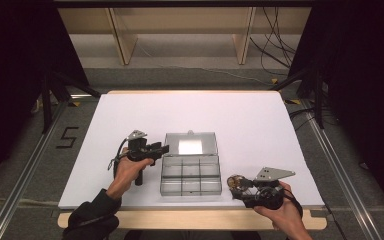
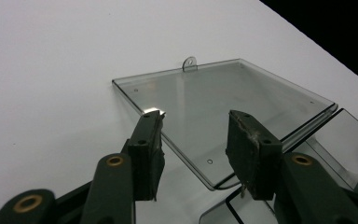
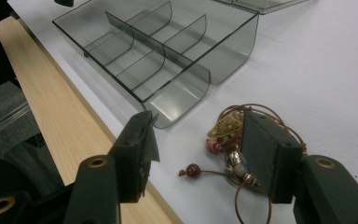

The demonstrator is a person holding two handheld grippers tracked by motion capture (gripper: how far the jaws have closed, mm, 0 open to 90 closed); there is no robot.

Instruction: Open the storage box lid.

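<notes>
One open box (image 1: 190,172), six compartments

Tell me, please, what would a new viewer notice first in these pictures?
First, the clear plastic box in the middle of the white table, its lid lying open and flat behind the six compartments. Next, the beaded necklace heaped on the table just right of the box, with the open right gripper at it. The left gripper, also open, points at the lid's left edge.

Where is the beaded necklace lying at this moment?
In the high view, the beaded necklace lies on the white table near its front right edge, just right of the clear compartment box and at the right tongs.
</notes>
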